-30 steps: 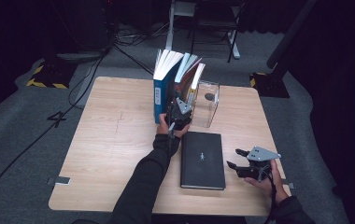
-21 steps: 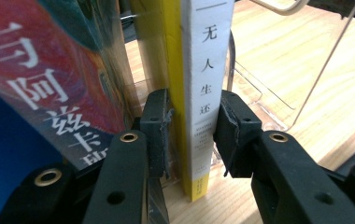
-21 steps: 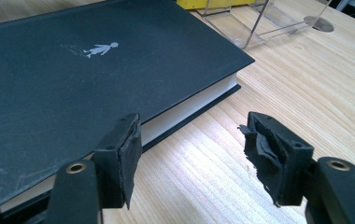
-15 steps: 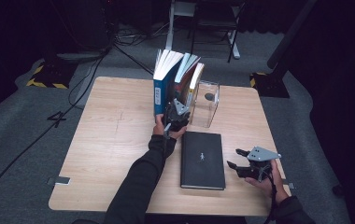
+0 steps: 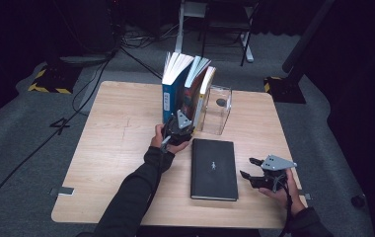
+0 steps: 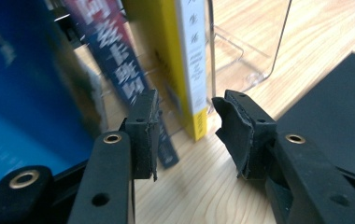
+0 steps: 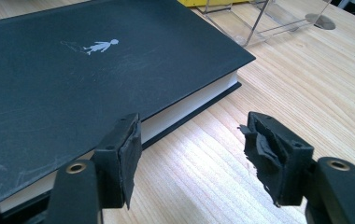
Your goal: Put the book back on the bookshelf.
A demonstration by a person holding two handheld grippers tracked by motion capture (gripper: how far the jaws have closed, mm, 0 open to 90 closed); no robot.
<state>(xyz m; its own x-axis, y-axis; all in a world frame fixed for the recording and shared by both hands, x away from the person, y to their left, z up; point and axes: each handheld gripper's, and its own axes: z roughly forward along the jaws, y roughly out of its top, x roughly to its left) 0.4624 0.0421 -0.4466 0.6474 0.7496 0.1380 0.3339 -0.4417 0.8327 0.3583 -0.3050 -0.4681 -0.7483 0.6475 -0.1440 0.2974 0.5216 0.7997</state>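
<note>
Three books stand at the table's back: a blue one [image 5: 169, 94], a dark one with red lettering [image 5: 191, 96] and a yellow one with a white spine [image 5: 206, 91], which leans on a clear acrylic stand [image 5: 218, 111]. My left gripper [image 5: 182, 118] sits just in front of their feet. In the left gripper view its jaws [image 6: 185, 126] have just been opening and hold nothing; the dark book [image 6: 115, 65] and the yellow book [image 6: 187, 56] rise right beyond them. A black book [image 5: 214, 168] lies flat. My right gripper [image 5: 247, 168] rests open to its right, aimed at its edge [image 7: 189, 158].
The wooden table [image 5: 116, 148] has bare room on its left half. A small grey object [image 5: 67, 190] lies at the near left edge. Cables and stand bases [image 5: 52, 81] sit on the floor beyond the table.
My left gripper has drawn back from the standing books, toward the near side and slightly left. The right gripper and the black book have stayed put.
</note>
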